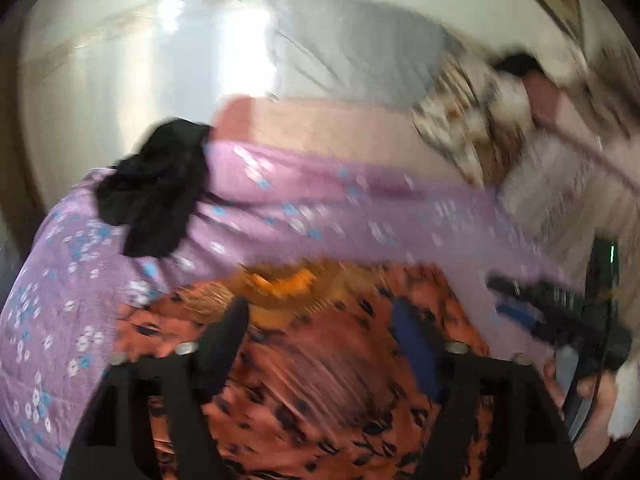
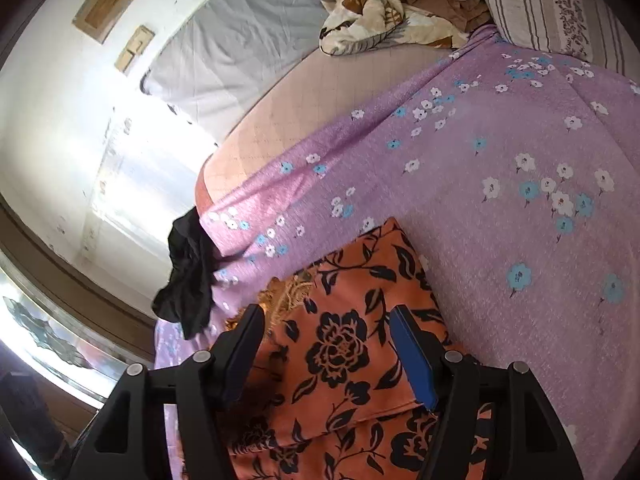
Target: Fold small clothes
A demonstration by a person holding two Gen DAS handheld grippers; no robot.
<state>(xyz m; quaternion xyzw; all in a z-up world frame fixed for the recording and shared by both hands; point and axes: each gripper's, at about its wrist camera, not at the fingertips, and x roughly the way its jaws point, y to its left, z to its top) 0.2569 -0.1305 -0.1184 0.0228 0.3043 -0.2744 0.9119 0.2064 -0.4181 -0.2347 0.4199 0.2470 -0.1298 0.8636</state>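
We hold both grippers over a bed spread with a lilac floral sheet (image 2: 500,152). The orange garment with black flowers (image 2: 352,352) lies folded on that sheet, right below us. Our left gripper (image 1: 320,328) stands with its jaws apart, nothing between them, above the garment in a blurred view. Our right gripper (image 2: 326,336) also has its jaws apart, straddling the cloth without pressing it. A crumpled black garment (image 2: 188,280) sits at the sheet's edge, near the orange one. A brown patterned blanket (image 2: 392,4) lies bunched beside a striped pillow (image 2: 532,4).
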